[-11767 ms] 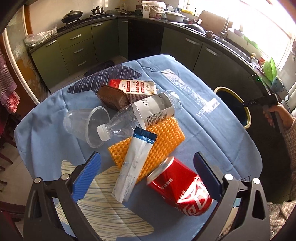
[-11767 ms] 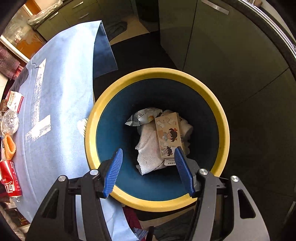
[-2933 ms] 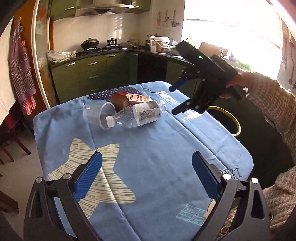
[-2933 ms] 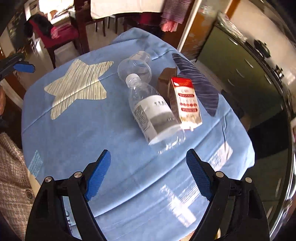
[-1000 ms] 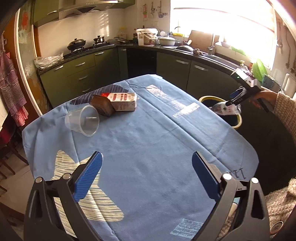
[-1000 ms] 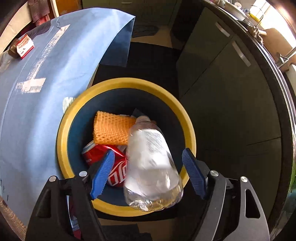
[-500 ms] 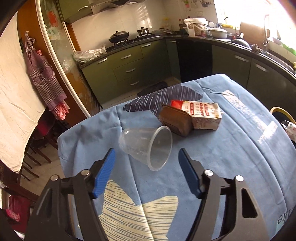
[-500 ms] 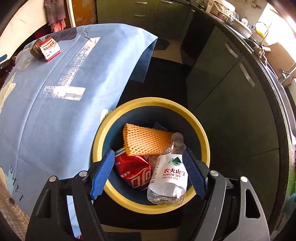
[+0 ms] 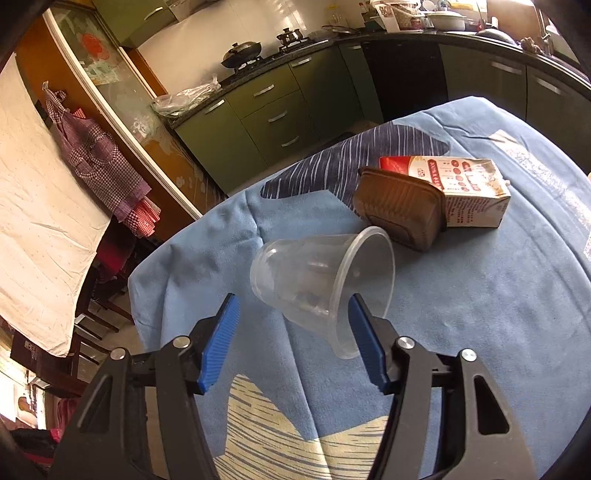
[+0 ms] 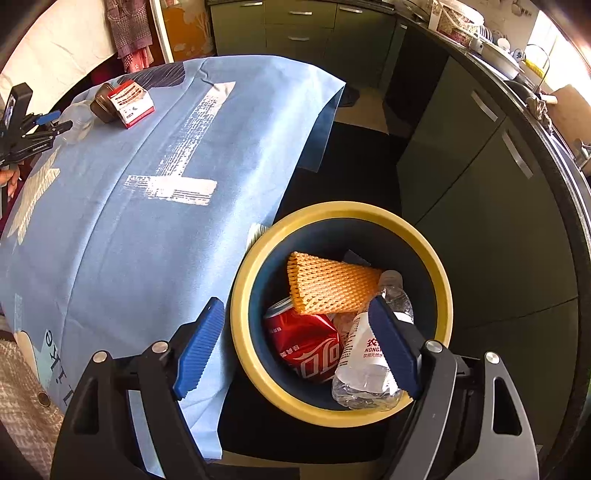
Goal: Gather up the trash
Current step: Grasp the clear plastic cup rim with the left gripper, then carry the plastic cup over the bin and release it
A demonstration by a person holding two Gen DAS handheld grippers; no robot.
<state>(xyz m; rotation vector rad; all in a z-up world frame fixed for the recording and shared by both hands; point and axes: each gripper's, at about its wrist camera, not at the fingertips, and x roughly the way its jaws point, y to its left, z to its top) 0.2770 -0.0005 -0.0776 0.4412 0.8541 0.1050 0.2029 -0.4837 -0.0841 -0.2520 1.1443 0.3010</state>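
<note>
Left gripper (image 9: pixel 291 304) spread wide around the tipped clear cup (image 9: pixel 325 280), not gripping. Right gripper (image 10: pixel 295 314) released, empty, above the bin (image 10: pixel 240 295).

I'm seeing daylight coming in from the upper right, blowing out near the window (image 10: pixel 565 40) | glare is streaking the tiled wall (image 9: pixel 221 33) | both fisheye views are bending hard and darkening at the corners | the bin (image 10: pixel 439 280) interior is sitting in shade | focus is holding sharp, no motion blur
</note>
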